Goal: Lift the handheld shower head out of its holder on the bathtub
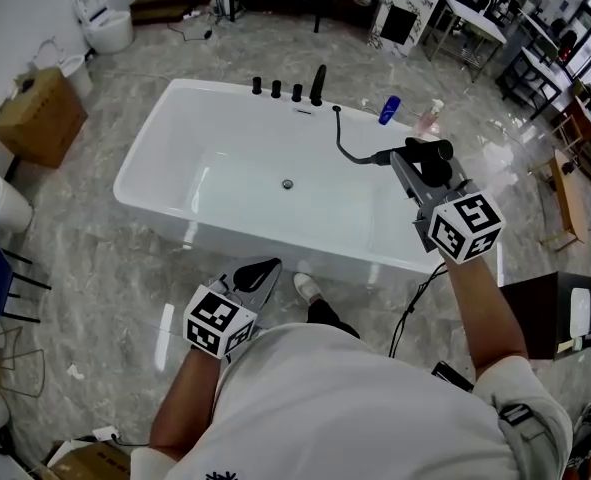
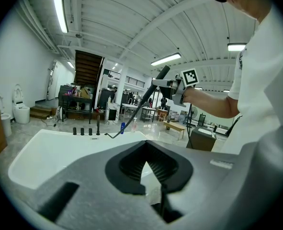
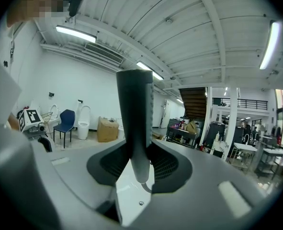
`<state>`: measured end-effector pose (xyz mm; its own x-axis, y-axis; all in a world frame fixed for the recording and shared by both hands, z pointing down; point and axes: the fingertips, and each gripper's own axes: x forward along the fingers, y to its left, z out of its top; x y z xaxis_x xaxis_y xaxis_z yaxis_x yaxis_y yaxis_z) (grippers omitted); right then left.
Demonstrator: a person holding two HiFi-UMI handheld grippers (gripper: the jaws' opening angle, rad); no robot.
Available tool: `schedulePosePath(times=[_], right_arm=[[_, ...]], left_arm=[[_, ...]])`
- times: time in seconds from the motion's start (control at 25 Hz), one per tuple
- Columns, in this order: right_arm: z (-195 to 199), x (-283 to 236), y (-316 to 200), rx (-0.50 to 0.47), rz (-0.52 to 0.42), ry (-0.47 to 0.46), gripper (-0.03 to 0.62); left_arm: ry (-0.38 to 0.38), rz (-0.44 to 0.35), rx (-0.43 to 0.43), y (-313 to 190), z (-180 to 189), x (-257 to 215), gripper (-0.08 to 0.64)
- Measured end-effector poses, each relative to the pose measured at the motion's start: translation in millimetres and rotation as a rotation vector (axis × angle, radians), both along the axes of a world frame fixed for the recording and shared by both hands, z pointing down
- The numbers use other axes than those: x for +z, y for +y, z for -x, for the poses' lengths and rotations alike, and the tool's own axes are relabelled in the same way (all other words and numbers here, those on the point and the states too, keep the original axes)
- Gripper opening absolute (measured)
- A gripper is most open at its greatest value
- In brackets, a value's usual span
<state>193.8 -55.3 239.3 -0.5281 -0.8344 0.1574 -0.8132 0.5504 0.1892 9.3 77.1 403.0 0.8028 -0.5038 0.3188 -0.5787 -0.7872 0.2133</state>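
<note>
1. The grey marbled floor (image 1: 105, 268) surrounds everything in the head view.
2. The white bathtub (image 1: 225, 168) lies across the middle of that view, with its drain (image 1: 288, 184) near the centre.
3. A cardboard box (image 1: 37, 116) stands on the floor at the tub's 10 o'clock, and a toilet (image 1: 105, 23) at 11 o'clock.
4. The right hand-held gripper (image 1: 420, 163) hangs over the tub's end at 3 o'clock. Its jaws are clamped on the handle of the shower head (image 1: 430, 151), which is held in the air above the rim. The handle stands upright between the pads in the right gripper view.
5. The left hand-held gripper (image 1: 265, 266) sits at the tub's 6 o'clock, outside the tub and close to the person's body. Its jaws are together with nothing between them.
6. A black hose (image 1: 350, 148) curves from the far rim at 1 o'clock to the shower head.
7. A row of black tap fittings (image 1: 285, 90) stands on the far rim at 12 o'clock.
8. A blue bottle (image 1: 389, 110) lies near the rim between 1 and 2 o'clock.
</note>
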Motion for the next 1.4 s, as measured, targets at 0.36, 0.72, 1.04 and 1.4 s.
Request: schedulePosePath(times=[0.36,0.72,1.04,1.4], right_arm=[[-1.2,8.6,6.7,-0.001,0.008,-0.007,0.146],[-7.8,9.0,7.9,-0.002,0.007,0.0,0.146],[-10.8,14.3,5.4,-0.006,0.02,-0.003,0.146],[-14.7,12.3,-0.3,-0.008,0.018,0.0,0.146]], left_arm=[[-0.003,-0.002,-0.003,5.9,-0.1,2.1,0.006],[-0.002,0.003,-0.006,7.0,-5.3,3.5,0.006],[-0.008,0.012,-0.004,5.8,-8.6,5.3,0.006],[-0.005,0.018,-0.004,2.1,-13.0,6.7,0.006]])
